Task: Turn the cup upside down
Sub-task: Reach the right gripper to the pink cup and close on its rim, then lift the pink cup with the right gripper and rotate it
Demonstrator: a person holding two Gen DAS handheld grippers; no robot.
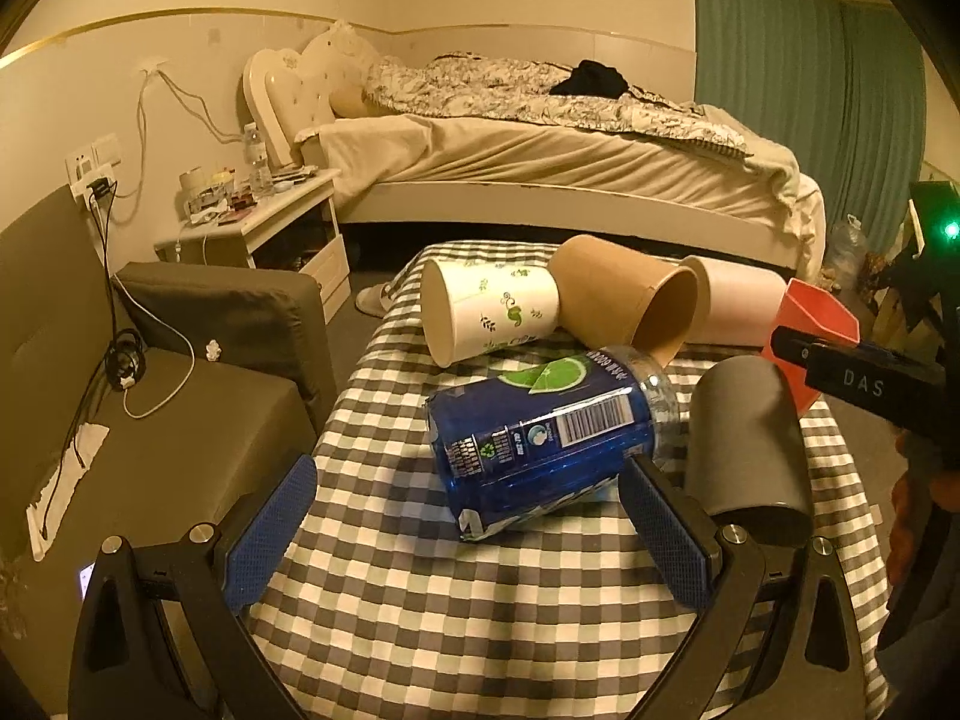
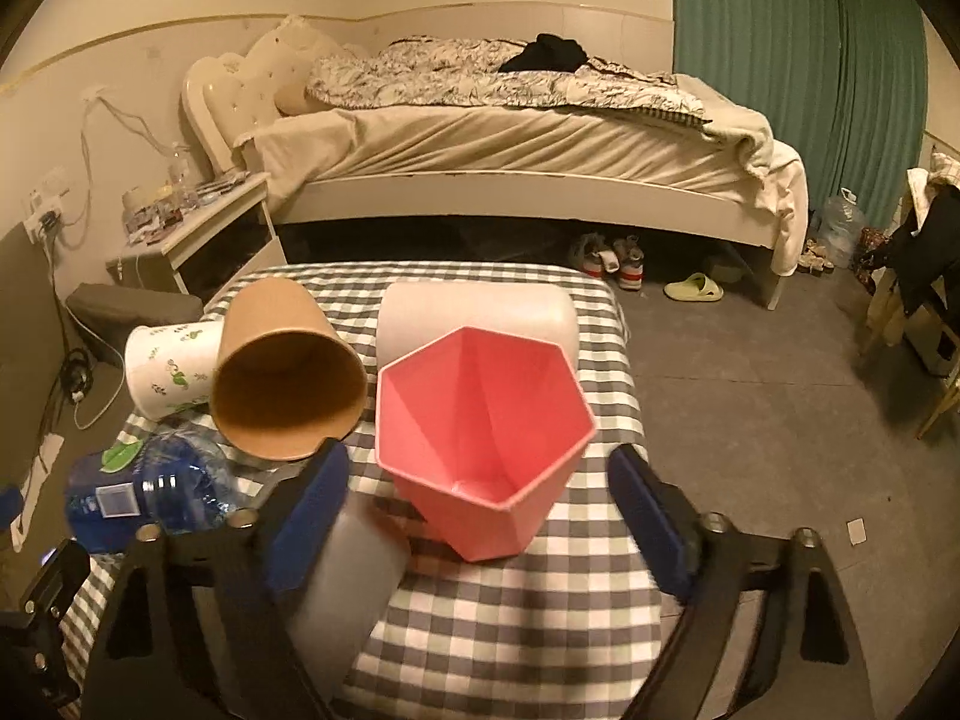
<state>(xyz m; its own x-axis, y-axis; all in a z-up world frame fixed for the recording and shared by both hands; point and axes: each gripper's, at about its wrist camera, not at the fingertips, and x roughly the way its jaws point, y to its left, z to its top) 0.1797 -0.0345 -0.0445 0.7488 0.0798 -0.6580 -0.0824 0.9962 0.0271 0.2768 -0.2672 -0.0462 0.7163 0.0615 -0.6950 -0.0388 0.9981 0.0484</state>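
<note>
- Right tool (image 2: 480, 501): jaws spread wide, gripping nothing; the pink cup (image 2: 480, 438) lies between them, on its side, mouth toward the camera.
- Left tool (image 1: 468, 531): jaws wide apart, empty, just short of the blue bottle (image 1: 540, 438).
- Grey cup (image 1: 747, 438) lies on its side beside the bottle.
- Brown cup (image 2: 288, 378), white patterned cup (image 2: 171, 369) and pale cup (image 2: 480, 309) lie tipped over behind.
- All rest on the checked tabletop (image 2: 510, 612).

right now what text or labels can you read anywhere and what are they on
"DAS": white letters on the black right gripper.
Blue bottle label: barcode, recycling symbol and small print, too small and tilted to read.
White cup: leaf pattern only, no words.
</note>
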